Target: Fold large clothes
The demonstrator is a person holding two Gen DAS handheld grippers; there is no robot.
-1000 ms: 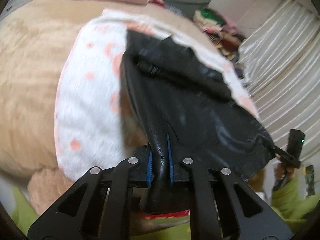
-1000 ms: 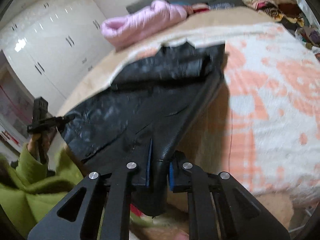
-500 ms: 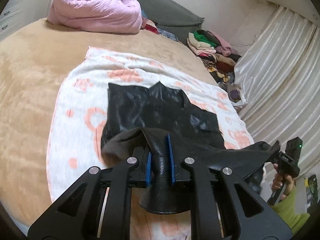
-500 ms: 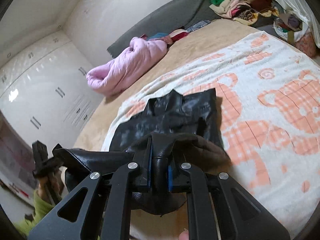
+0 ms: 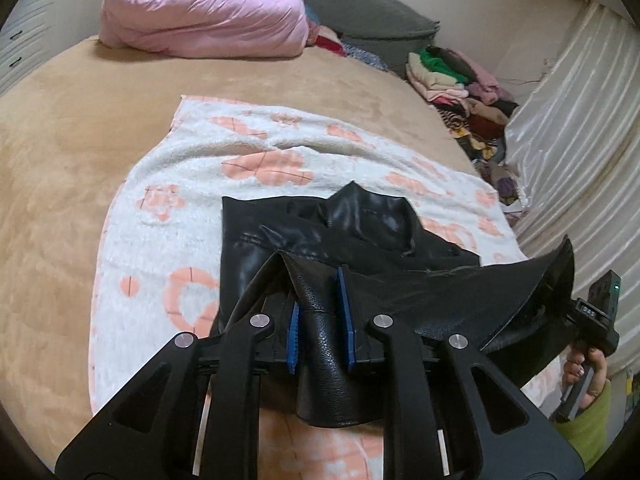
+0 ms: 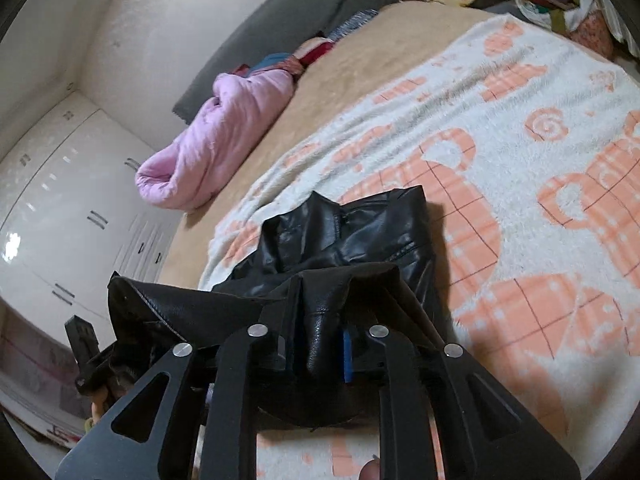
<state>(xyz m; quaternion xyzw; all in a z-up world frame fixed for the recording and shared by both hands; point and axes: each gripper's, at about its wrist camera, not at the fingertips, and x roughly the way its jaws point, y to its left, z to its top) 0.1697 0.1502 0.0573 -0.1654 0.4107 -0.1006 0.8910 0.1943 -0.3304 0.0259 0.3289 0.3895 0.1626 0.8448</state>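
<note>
Left wrist view has the left claw (image 5: 320, 320) at six o'clock, its blue pads (image 5: 343, 312) on either side of a pinched fold of a black leather garment (image 5: 304, 236); the jaws are opening, yet the fold sits between them and the pads touch it. From that fold the hem runs out toward three o'clock, where the right claw (image 5: 576, 312) pinches the other corner in a hand (image 5: 586, 368) with a green sleeve (image 5: 588, 436). The rest of the garment lies on a white towel (image 5: 168, 184) with orange prints, spread over a tan bed (image 5: 60, 120). At twelve o'clock lies a pink quilt (image 5: 200, 8); at two o'clock a pile of folded clothes (image 5: 456, 76) lies beside a pale curtain (image 5: 568, 120). Right wrist view shows the right claw (image 6: 316, 348) narrow on its own fold, also opening, and, unlike the other, white wardrobe doors (image 6: 52, 208) at nine o'clock.
</note>
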